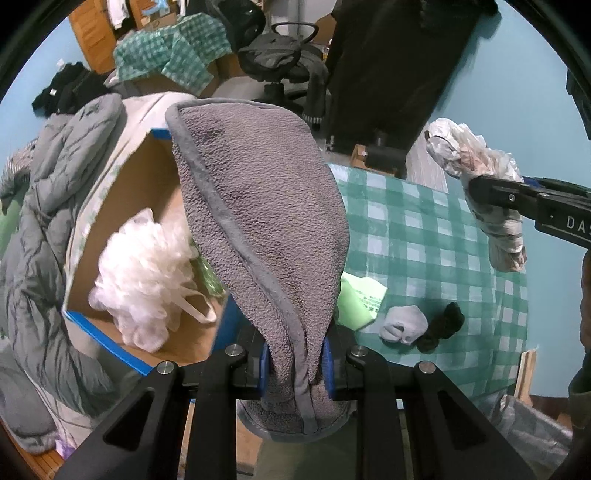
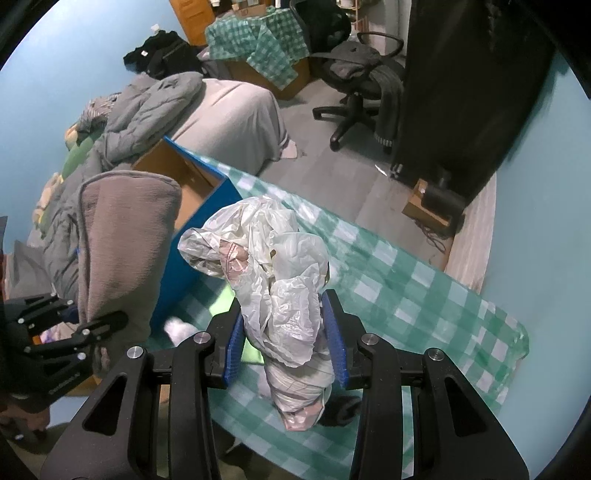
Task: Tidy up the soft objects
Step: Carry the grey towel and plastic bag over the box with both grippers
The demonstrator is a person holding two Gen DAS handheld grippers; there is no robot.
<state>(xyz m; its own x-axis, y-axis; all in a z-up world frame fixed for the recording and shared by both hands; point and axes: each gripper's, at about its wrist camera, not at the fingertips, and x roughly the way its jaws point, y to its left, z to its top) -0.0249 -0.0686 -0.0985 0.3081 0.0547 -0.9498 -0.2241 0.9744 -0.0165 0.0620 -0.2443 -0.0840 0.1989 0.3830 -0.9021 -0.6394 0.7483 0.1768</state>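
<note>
My left gripper (image 1: 295, 363) is shut on a folded grey towel (image 1: 262, 206), which hangs in the air beside and partly over an open blue cardboard box (image 1: 144, 363). Inside the box lies a white bath pouf (image 1: 144, 269). My right gripper (image 2: 286, 343) is shut on a crumpled bundle of white plastic bags (image 2: 273, 266), lifted above the green checked tablecloth (image 2: 406, 280). In the left wrist view the same bundle (image 1: 476, 155) shows at the right in the right gripper's fingers (image 1: 495, 190). On the cloth lie a light green cloth (image 1: 360, 301), a pale grey sock (image 1: 402, 323) and a black sock (image 1: 443, 325).
A bed with a grey quilted jacket (image 2: 147, 107) stands behind the box. Further back are an office chair (image 2: 354, 81) draped with clothes, another checked cloth over boxes (image 2: 258, 33) and a dark cabinet (image 2: 461, 92). Grey floor lies beyond the table's far edge.
</note>
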